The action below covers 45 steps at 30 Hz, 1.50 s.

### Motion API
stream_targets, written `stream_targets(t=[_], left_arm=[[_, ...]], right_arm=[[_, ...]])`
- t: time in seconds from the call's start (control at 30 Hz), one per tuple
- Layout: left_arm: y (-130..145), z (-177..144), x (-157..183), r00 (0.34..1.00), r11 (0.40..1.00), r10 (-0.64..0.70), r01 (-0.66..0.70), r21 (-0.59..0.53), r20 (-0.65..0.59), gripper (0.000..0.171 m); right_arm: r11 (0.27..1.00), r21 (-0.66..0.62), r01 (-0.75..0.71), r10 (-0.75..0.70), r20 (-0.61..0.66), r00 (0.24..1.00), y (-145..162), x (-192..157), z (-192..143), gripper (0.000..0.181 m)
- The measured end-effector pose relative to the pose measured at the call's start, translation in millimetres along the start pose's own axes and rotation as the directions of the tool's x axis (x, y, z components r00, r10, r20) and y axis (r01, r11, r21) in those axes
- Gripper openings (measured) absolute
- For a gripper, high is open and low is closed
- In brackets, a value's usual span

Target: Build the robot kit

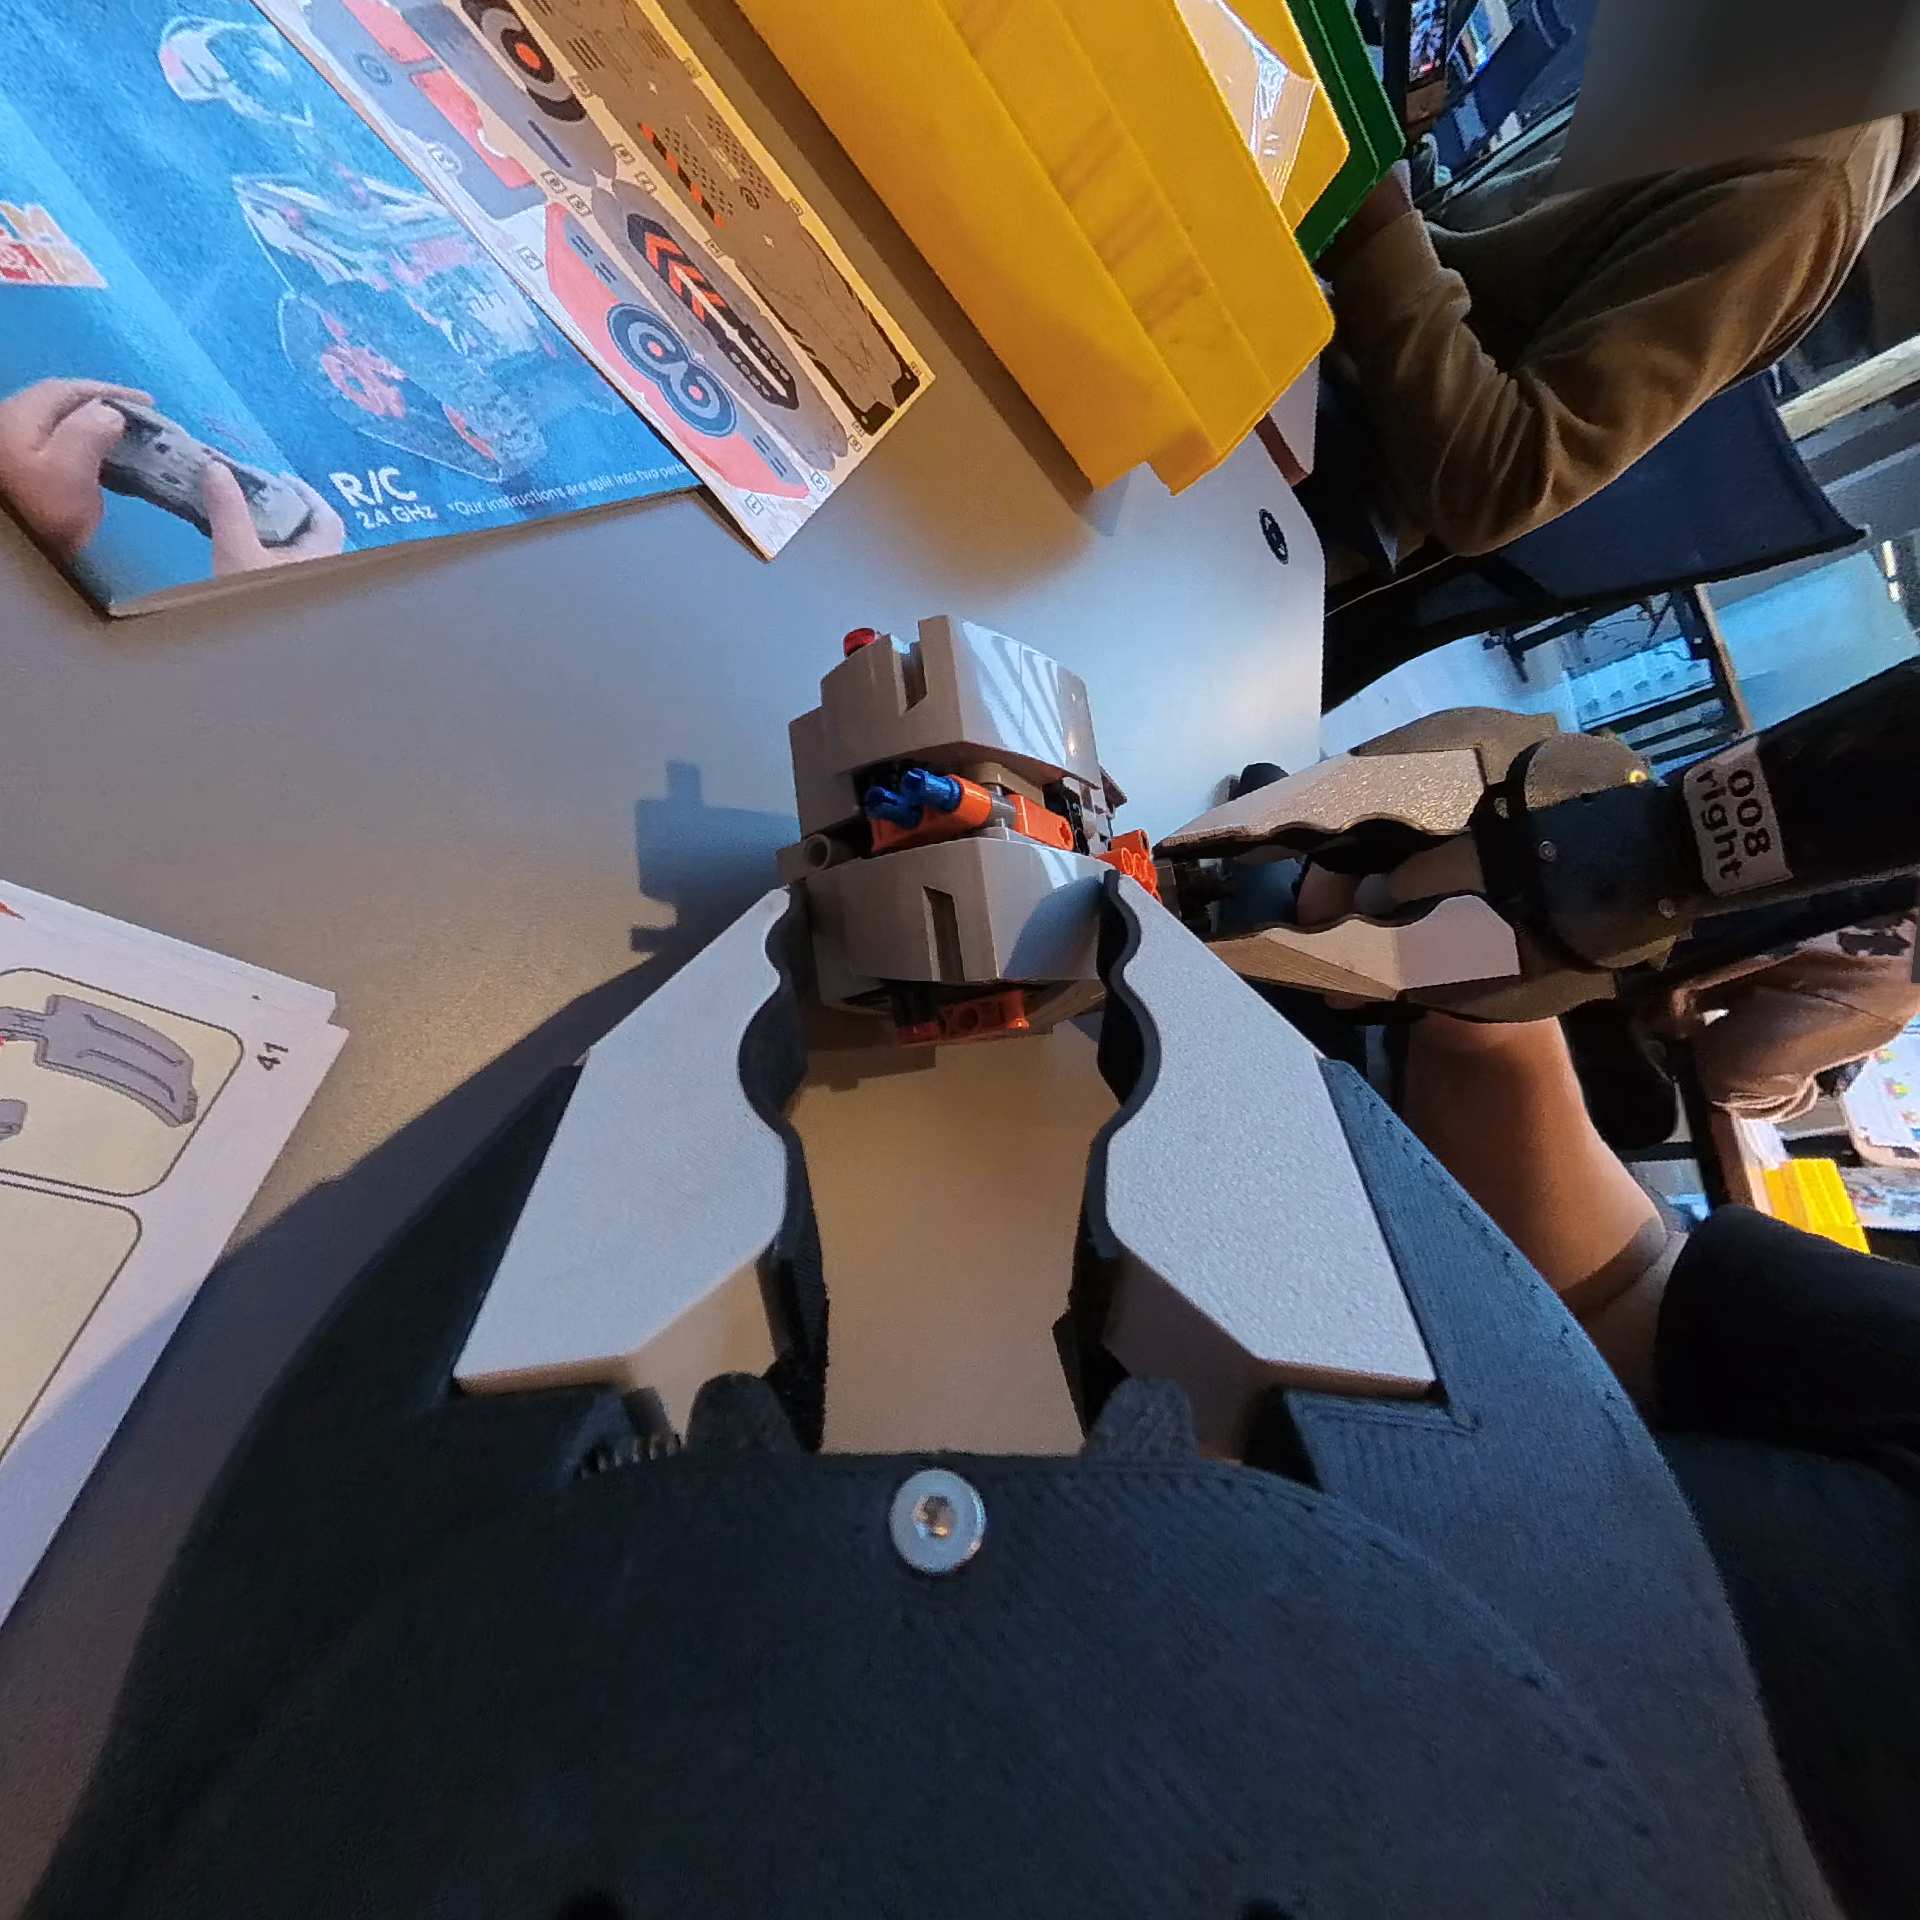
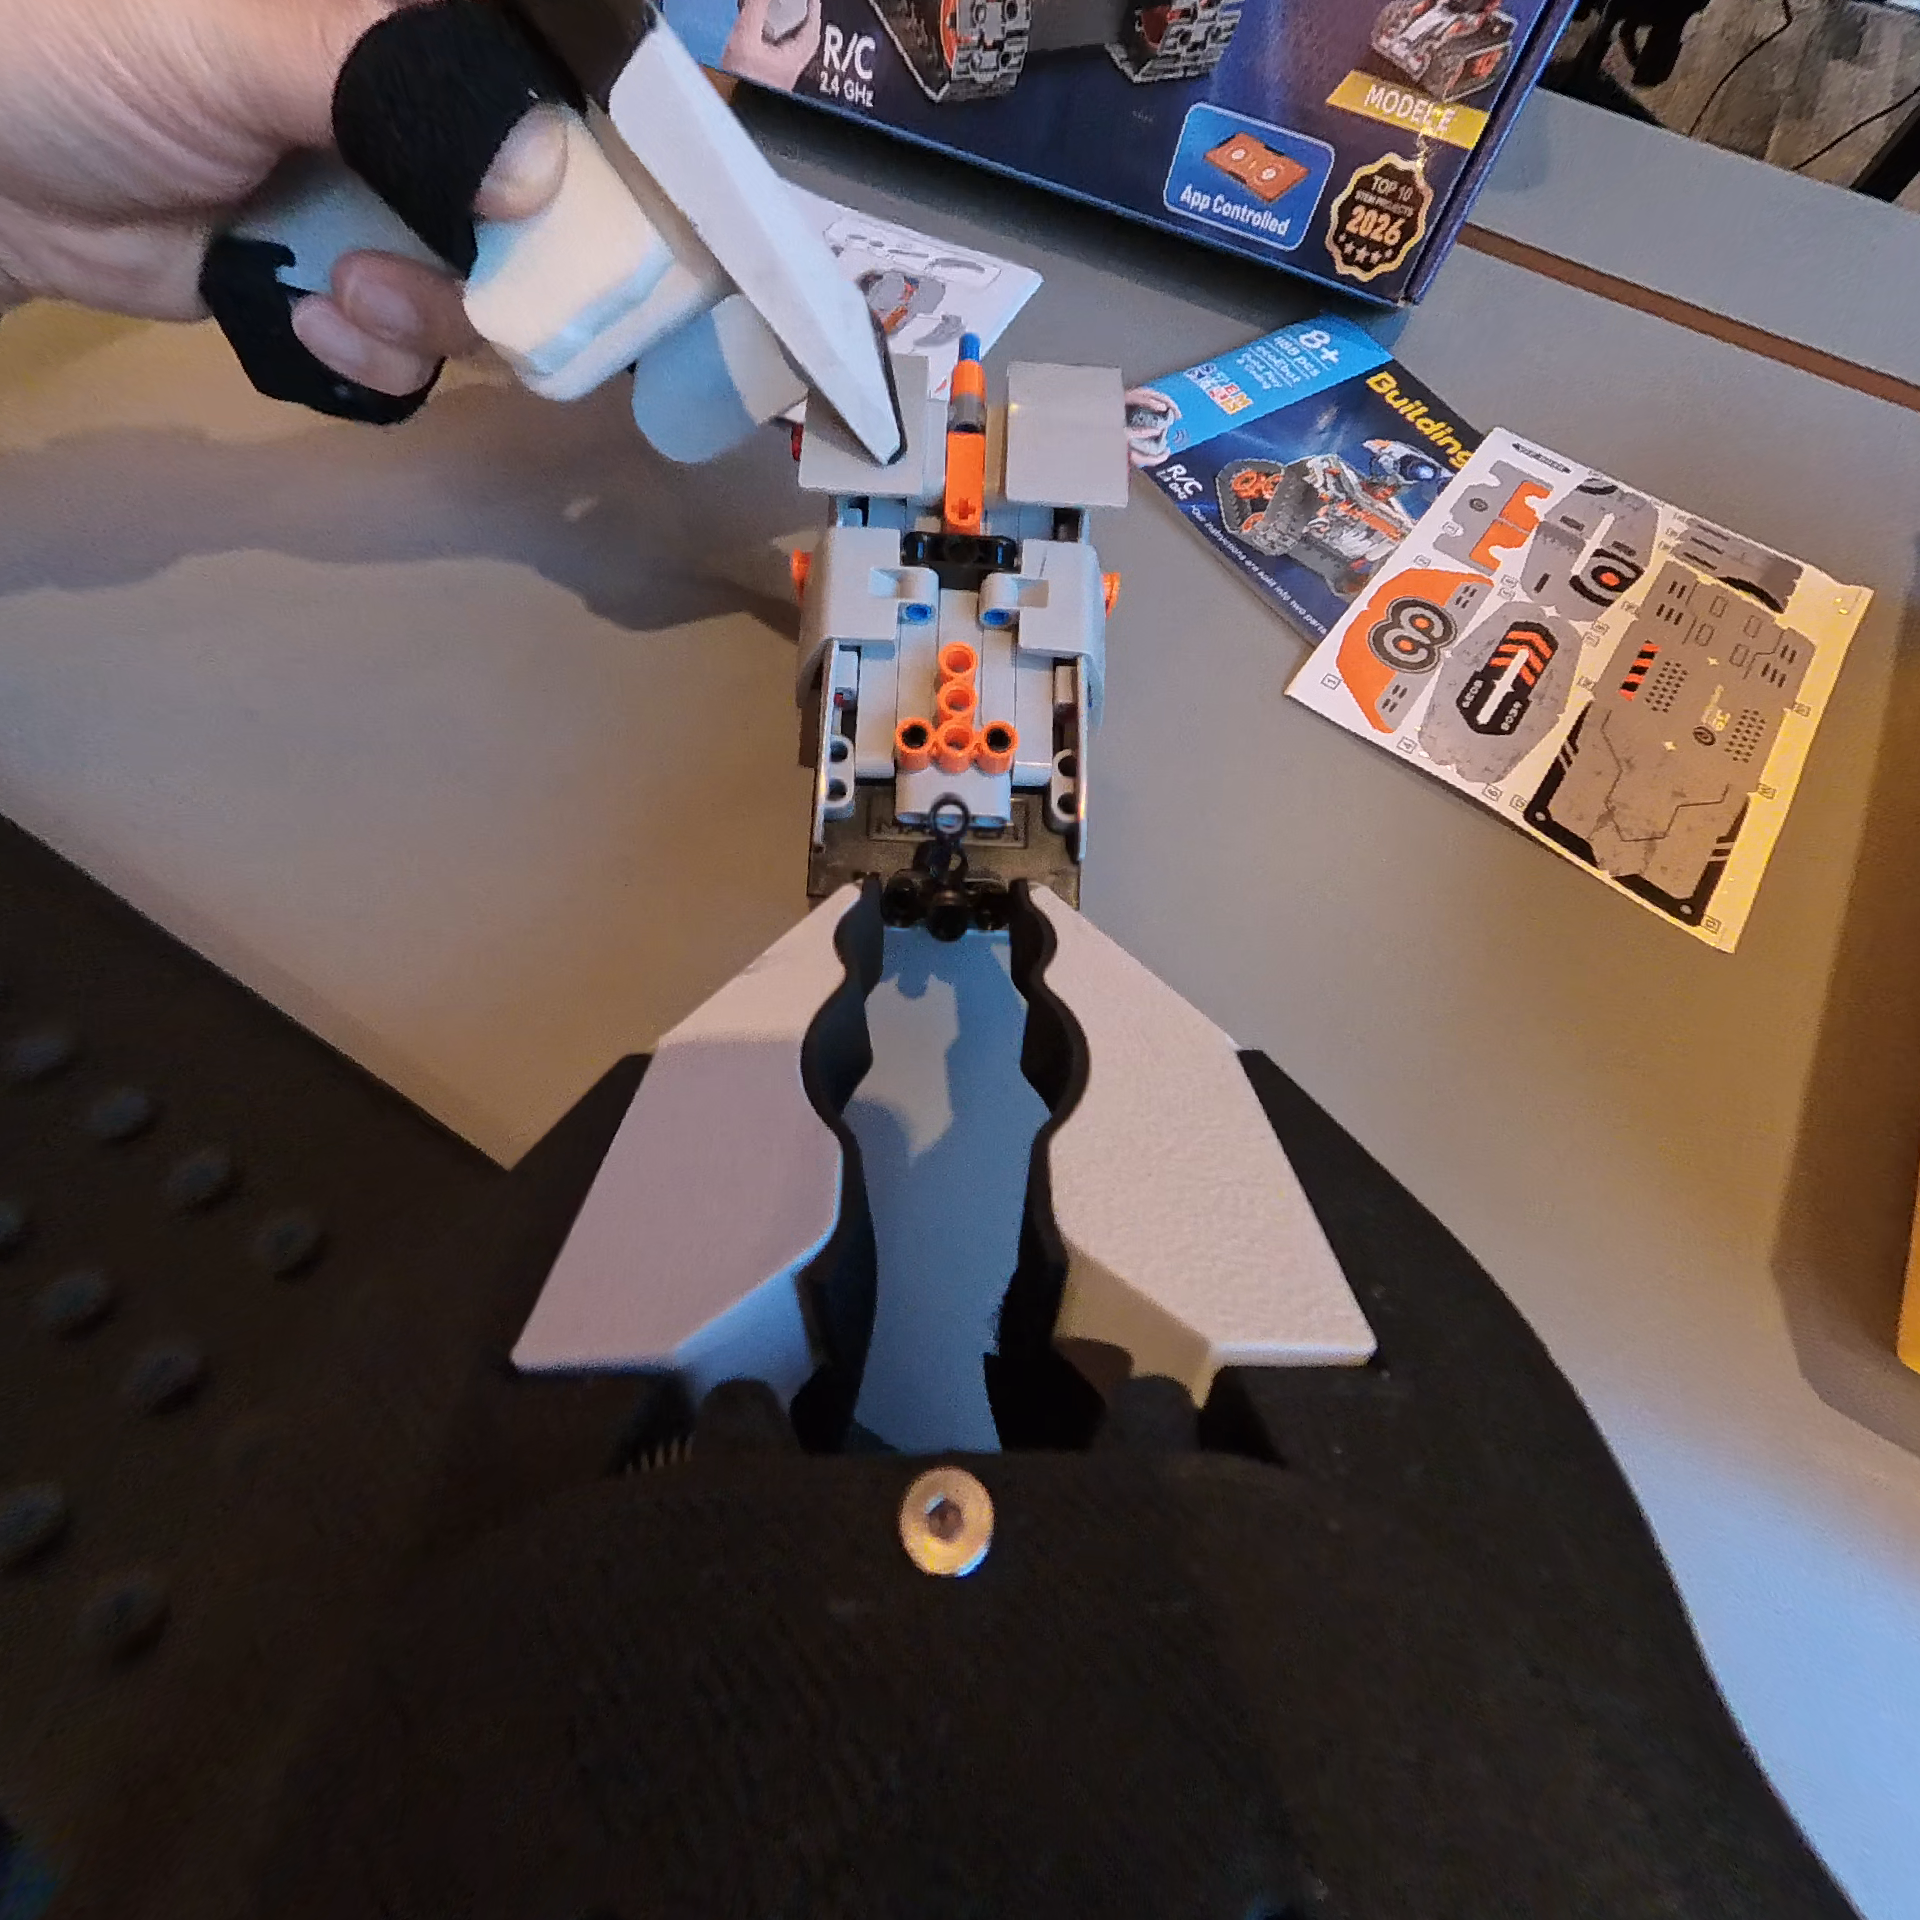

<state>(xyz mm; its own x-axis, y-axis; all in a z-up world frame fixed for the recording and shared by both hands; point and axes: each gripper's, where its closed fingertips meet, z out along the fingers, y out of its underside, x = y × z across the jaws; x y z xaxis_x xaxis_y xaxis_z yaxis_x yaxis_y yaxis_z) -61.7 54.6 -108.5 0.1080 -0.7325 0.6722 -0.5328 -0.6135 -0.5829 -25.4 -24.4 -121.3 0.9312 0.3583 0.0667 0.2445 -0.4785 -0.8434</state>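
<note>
Brick model [image 1: 951, 831], grey w/ orange, blue and black parts, sits mid-surface; all places given rel. to it.

Hidden / hard to read:
- Left tongs [image 1: 951, 914] clamped on model's near grey end; contact pts partly covered by the model's curved panel. In right wrist view only one left finger [image 2: 790, 291] shows, tip on a flat grey panel at the model's far end; other finger hidden behind it.
- Right tongs [image 2: 945, 904] closed on a small black connector [image 2: 943, 896] at the model's near end; pinch itself dark, detail poor. In left wrist view they come in from the model's right [image 1: 1174, 862], tips lost behind orange parts.
- Hand [image 2: 177, 156] holding left tongs, cut off at frame edge, black finger straps.
- Model underside not visible.

Surface [image 1: 416, 727]: plain grey, matte, shadows of tongs across it.
- Sticker sheet [image 2: 1579, 675] beyond-right of model, lying partly over a blue booklet [image 2: 1288, 488].
- Open instruction pages [image 1: 135, 1091] left of model in left view, cut off.
- Yellow bin [image 1: 1091, 208] past the model, corner over the surface edge; green bin [image 1: 1351, 114] behind it, mostly hidden.
- Dark blue product box [image 2: 1195, 114] at far edge, top cut off.

Room: person in tan sleeve [image 1: 1610, 312] seated beyond surface edge, head blurred out. Background cluttered, indistinct.
</note>
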Motion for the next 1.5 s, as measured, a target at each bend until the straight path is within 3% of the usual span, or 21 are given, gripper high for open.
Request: stream_targets(t=[0.67,1.13,1.5], left_arm=[[-5.4,-3.1,18.2,0.974,0.985,0.173,-0.172,-0.021,0.149,0.052],[-7.1,-2.3,26.6,0.947,0.967,0.253,-0.254,-0.024,0.196,0.052],[-16.7,4.6,25.7,0.944,0.948,0.265,-0.292,0.125,0.199,0.054]], right_arm=[[0.998,-0.045,-0.049,0.049,0.003,0.999,5.6,-2.3,-1.2,0.021],[0.988,-0.137,0.076,-0.078,-0.010,0.997,7.2,-3.0,-1.5,0.021],[0.990,-0.126,0.059,-0.063,-0.028,0.998,3.9,-1.9,-0.4,0.021]])
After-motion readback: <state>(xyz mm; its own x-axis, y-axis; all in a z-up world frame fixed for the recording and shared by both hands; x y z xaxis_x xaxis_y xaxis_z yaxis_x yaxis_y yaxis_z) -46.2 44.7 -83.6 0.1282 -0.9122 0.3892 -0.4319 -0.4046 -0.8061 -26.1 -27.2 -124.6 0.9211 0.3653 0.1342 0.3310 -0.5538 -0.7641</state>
